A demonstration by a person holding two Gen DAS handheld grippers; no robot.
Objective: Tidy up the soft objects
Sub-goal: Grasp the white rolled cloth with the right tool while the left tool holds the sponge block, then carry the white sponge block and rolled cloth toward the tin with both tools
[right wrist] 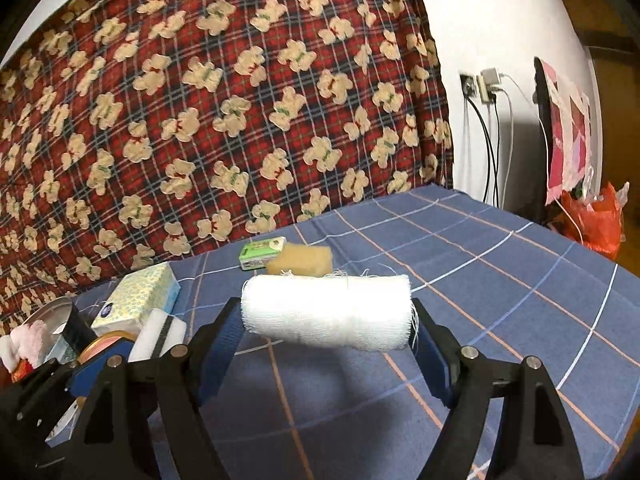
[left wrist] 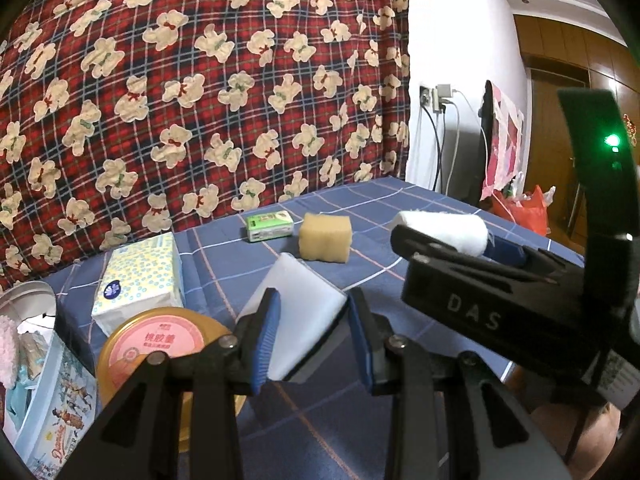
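My left gripper (left wrist: 312, 312) is shut on a white sponge block (left wrist: 296, 312), held tilted above the blue checked tablecloth (left wrist: 400, 200). My right gripper (right wrist: 328, 316) is shut on a white gauze roll (right wrist: 328, 310), gripped by its two ends and lifted off the cloth; the same gauze roll (left wrist: 444, 232) shows at the right of the left wrist view. A yellow sponge (left wrist: 325, 238) and a small green tissue pack (left wrist: 269, 225) lie farther back on the cloth. A tissue pack with a yellow-dotted wrapper (left wrist: 140, 280) lies to the left.
A round pink-lidded tin (left wrist: 160, 348) and a printed open box (left wrist: 48, 384) holding pink fluffy fabric stand at the near left. A bear-patterned red plaid blanket (left wrist: 200, 100) hangs behind the table. Cables, a wall socket (left wrist: 434, 98) and a red bag (left wrist: 528, 208) are at the right.
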